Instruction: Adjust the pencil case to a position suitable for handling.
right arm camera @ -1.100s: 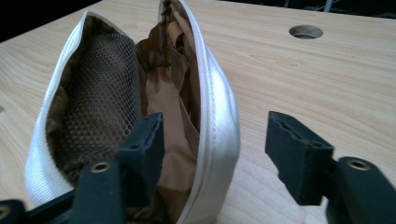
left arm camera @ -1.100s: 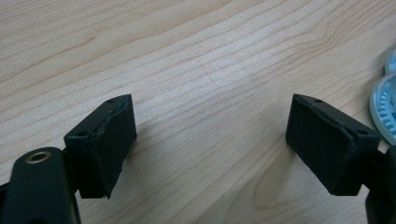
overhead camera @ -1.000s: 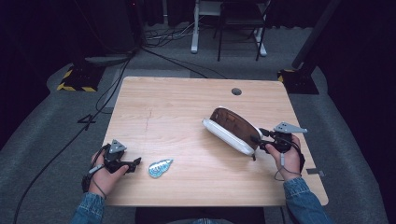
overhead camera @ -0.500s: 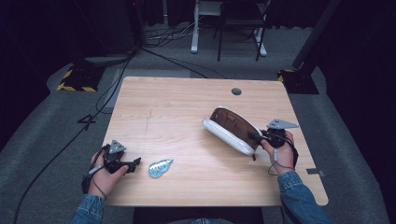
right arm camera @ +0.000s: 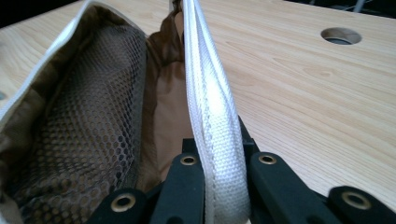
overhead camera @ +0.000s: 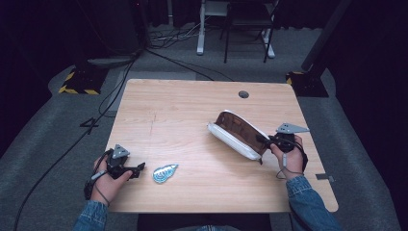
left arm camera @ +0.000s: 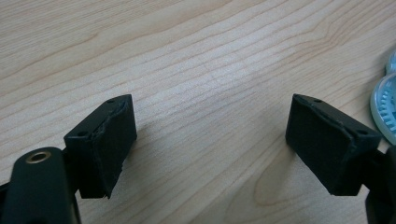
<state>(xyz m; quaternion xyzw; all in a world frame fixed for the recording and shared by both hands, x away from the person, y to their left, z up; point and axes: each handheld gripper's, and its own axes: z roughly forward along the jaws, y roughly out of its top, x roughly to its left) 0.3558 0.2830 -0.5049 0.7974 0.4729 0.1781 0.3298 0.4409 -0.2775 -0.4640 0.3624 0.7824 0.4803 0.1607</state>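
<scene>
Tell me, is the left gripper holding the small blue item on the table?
No, the left gripper stands open over bare wood, and the blue item lies apart beside it.

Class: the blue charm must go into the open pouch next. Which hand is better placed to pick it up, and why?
Left. Its open claw sits right beside the charm, while the right claw is clamped on the pouch rim.

Pouch [overhead camera: 239, 134]: white outer shell, white woven zipper tape along the rim, brown lining, brown honeycomb mesh pocket inside. Shell-shaped item [overhead camera: 165, 173]: pale blue and white, fine ribbed lines. Table [overhead camera: 183, 115]: light wood grain, darker streaks. Left gripper [overhead camera: 138, 169] and right gripper [overhead camera: 260, 139]: black jaws, brass-coloured screw eyelets, grey plates on top. Sleeves: blue denim. Floor: grey carpet; yellow-black hazard stripes on base [overhead camera: 77, 83].
</scene>
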